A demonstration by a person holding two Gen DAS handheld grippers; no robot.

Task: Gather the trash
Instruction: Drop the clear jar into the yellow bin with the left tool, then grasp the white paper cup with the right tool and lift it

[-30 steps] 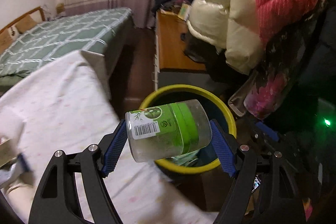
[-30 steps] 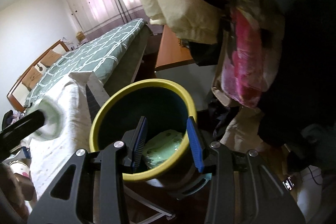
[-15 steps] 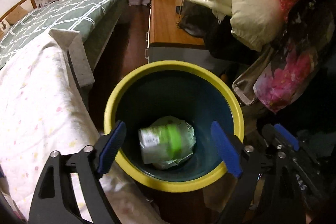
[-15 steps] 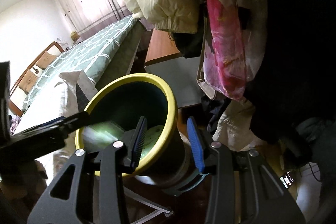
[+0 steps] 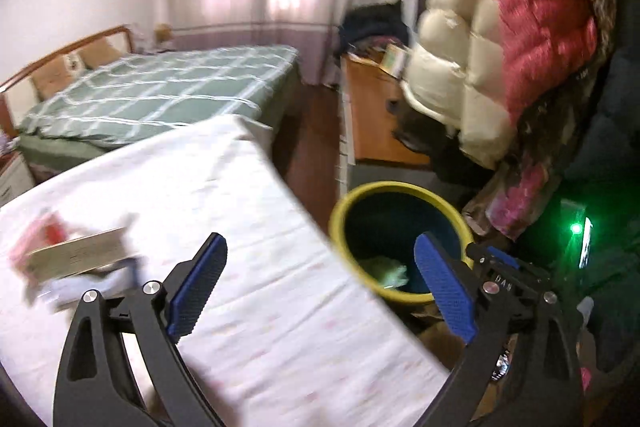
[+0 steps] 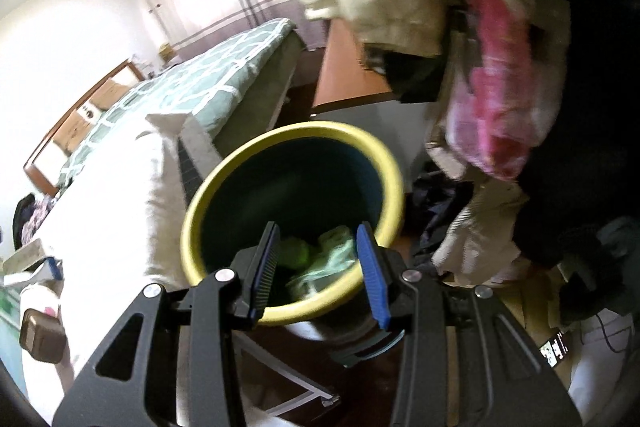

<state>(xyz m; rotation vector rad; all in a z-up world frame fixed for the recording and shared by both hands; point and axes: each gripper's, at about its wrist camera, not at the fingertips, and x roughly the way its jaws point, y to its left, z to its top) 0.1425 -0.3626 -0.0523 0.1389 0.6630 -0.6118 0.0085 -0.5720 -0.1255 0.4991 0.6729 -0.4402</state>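
Note:
A yellow-rimmed dark bin stands on the floor beside the cloth-covered table; it also shows in the right wrist view. Pale green trash lies at its bottom, seen also in the right wrist view. My left gripper is open and empty above the table edge, left of the bin. My right gripper is open and empty just over the bin's near rim. Blurred trash items, a tan box among them, lie on the table at the left.
Hanging puffy jackets crowd the right above the bin. A green-quilted bed and a wooden cabinet stand behind. A brown box sits at the table's left edge. Clothes lie on the floor to the right.
The green-labelled jar left my left gripper and dropped into the bin. My left gripper then swung up and left, back over the table. My right gripper stayed by the bin.

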